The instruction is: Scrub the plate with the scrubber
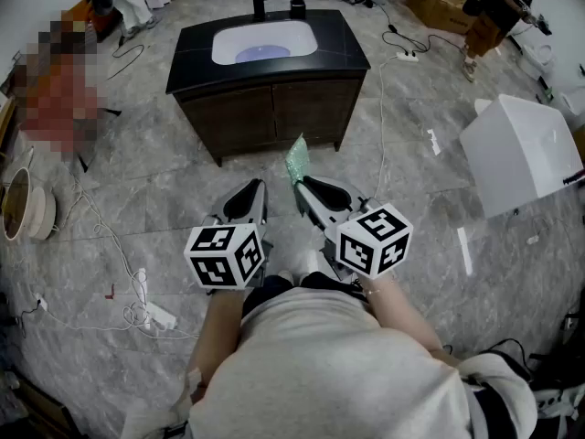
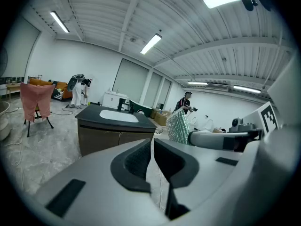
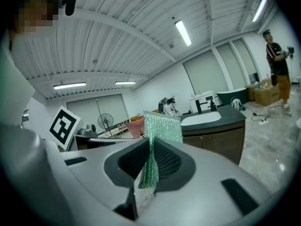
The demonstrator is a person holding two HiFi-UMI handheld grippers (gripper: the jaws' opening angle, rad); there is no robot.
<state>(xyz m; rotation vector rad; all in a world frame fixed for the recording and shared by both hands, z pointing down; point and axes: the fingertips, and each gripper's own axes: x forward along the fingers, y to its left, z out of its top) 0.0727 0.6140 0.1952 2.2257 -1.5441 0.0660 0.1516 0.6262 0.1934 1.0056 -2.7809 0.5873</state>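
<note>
No readable text, brand or number anywhere I look. Only black-and-white square code markers show: on the left cube (image 1: 224, 256) of my left tool (image 1: 250, 193), and on the right cube (image 1: 375, 239) of my right tool (image 1: 307, 188). They carry patterns only, no letters or digits.

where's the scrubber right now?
The green scrubber is clamped in the right gripper, sticking up past its jaws. In the head view it is near centre, held above the floor just short of the sink cabinet.
</note>
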